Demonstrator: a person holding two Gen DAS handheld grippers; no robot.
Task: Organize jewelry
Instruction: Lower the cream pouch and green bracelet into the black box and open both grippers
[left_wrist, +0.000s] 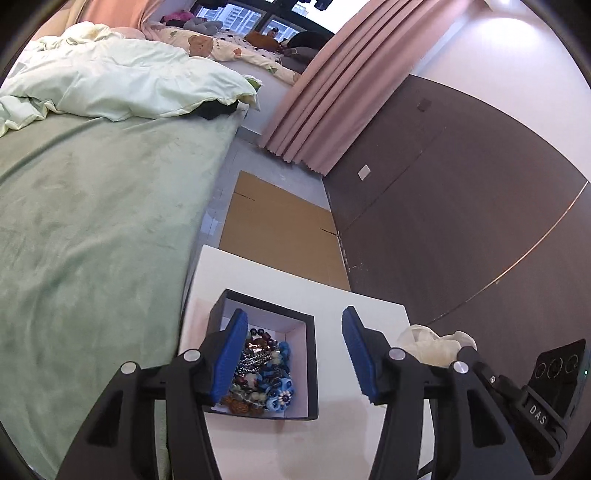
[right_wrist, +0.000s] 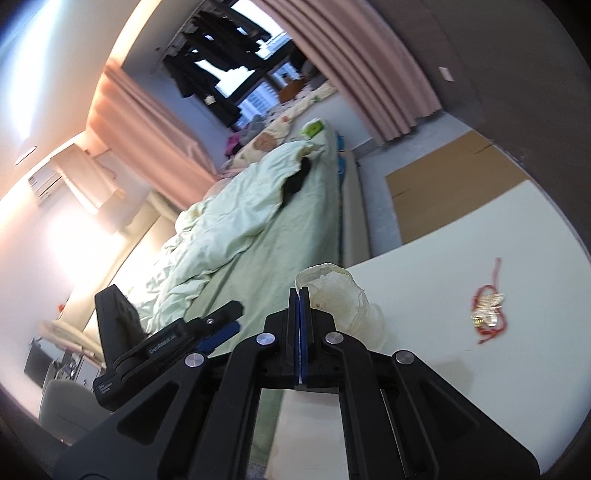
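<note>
A black box (left_wrist: 311, 373) with a white lining stands on the white table (left_wrist: 332, 435). It holds a heap of beaded jewelry (left_wrist: 264, 373) in blue, brown and silver. My left gripper (left_wrist: 294, 354) hangs open over the box, its left blue pad above the beads, with nothing between the pads. My right gripper (right_wrist: 300, 295) is shut, and the edge of a cream fabric pouch (right_wrist: 343, 295) appears pinched at its tips. The same pouch (left_wrist: 432, 341) shows to the right of the box. A red cord bracelet with gold charms (right_wrist: 487, 314) lies alone on the table.
A bed with a green sheet (left_wrist: 92, 240) and a rumpled pale duvet runs along the table's left side. Flat cardboard (left_wrist: 280, 221) lies on the floor beyond the table. A dark wall panel (left_wrist: 461, 203) and pink curtains (left_wrist: 332, 92) stand on the right.
</note>
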